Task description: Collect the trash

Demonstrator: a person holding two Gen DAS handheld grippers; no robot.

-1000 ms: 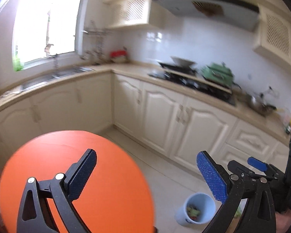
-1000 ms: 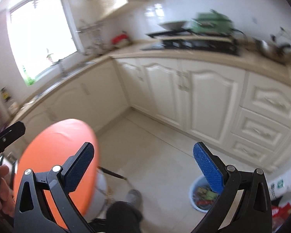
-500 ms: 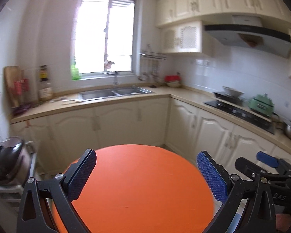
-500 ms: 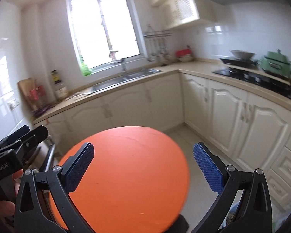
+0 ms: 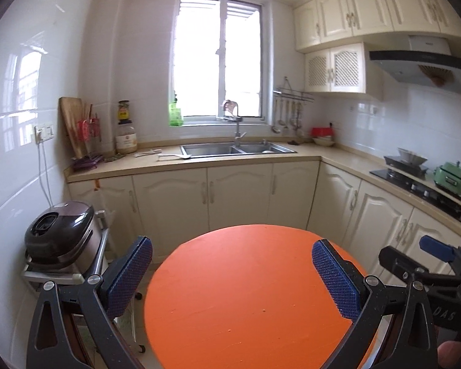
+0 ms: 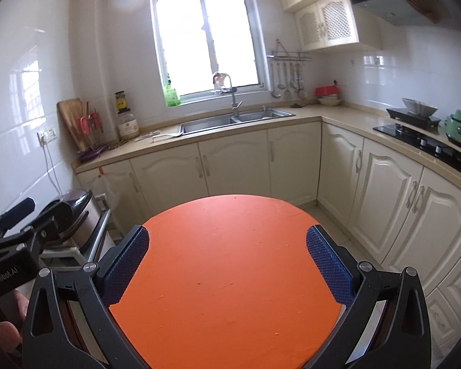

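Above the round orange table (image 5: 246,295), we hold both tongs wide apart with nothing in them.

We see a big kitchen first, with cream cupboards (image 5: 236,196) under a long counter, a shiny sink (image 5: 236,149) below the window, and a stove (image 6: 424,144) off to our right. Next comes a dark rice cooker (image 5: 58,233) on a little rack just beside the table. Our left gripper (image 5: 232,276) and our right gripper (image 6: 227,264) both hang over the bare orange top. We cannot find any trash here, and no bin shows either, so we think we are at the looking step. For the next move we would need to turn and hunt for a scrap, maybe down on the floor, before we can pinch anything.
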